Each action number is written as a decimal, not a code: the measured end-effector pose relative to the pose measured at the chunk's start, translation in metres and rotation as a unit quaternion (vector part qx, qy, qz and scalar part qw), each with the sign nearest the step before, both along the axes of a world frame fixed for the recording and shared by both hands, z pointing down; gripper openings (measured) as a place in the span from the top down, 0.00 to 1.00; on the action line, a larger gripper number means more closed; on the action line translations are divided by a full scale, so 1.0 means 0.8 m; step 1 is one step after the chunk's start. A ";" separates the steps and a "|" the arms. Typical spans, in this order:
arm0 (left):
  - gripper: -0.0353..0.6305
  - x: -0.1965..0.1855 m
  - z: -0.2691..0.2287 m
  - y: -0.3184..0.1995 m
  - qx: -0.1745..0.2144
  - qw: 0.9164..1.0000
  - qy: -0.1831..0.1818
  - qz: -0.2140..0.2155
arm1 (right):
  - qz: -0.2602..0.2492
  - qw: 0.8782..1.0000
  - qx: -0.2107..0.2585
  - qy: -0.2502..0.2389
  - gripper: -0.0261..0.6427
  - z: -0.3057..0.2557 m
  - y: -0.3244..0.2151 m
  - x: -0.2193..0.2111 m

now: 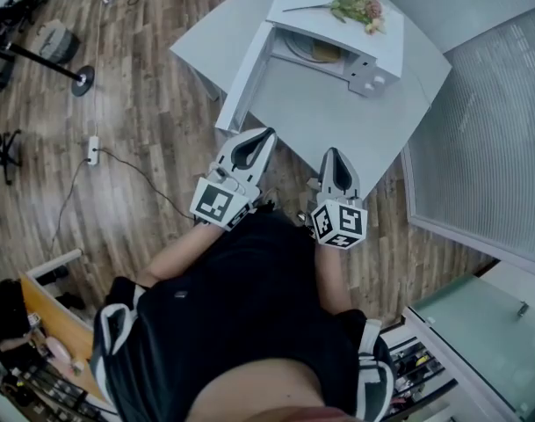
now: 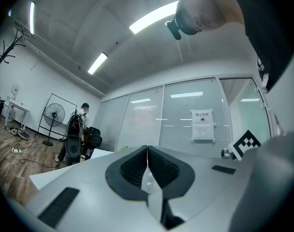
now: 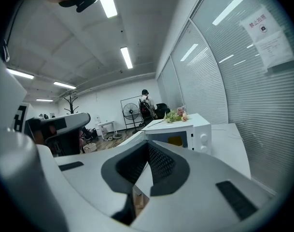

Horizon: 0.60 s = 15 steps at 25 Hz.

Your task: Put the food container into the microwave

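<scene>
White microwave [image 1: 324, 25], door [image 1: 244, 76] wide open.

Left claw [image 2: 147, 149], jaws together, empty, before a glass wall [image 2: 180, 115] with notice [image 2: 203, 125].

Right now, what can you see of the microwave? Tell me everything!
The microwave is a white box, plastic or painted metal by its look, standing upright toward the far end of a white table. Its door is swung wide open to the left. Inside lies a round turntable with something yellowish on it; I cannot tell what. Two round knobs sit on the front panel at the right. A bunch of flowers lies on top.
</scene>
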<state>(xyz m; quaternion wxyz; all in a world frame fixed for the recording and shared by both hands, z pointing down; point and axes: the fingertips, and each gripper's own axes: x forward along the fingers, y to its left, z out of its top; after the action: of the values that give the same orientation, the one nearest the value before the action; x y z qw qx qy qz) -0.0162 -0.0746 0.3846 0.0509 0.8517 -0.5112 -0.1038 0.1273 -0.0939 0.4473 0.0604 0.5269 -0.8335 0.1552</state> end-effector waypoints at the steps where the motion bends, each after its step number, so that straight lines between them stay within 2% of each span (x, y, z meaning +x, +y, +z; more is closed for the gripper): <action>1: 0.91 -0.001 0.001 0.001 -0.002 1.000 0.003 0.001 | -0.001 1.000 0.000 -0.003 0.92 0.000 0.003 -0.003; 15: 0.91 -0.004 -0.003 0.007 -0.007 1.000 0.018 0.012 | 0.013 1.000 0.000 -0.003 0.92 -0.003 0.010 -0.007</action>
<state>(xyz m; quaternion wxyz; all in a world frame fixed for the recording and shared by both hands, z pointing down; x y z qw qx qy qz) -0.0192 -0.0692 0.3819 0.0672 0.8553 -0.5008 -0.1148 0.1215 -0.0856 0.4447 0.0555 0.5371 -0.8268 0.1574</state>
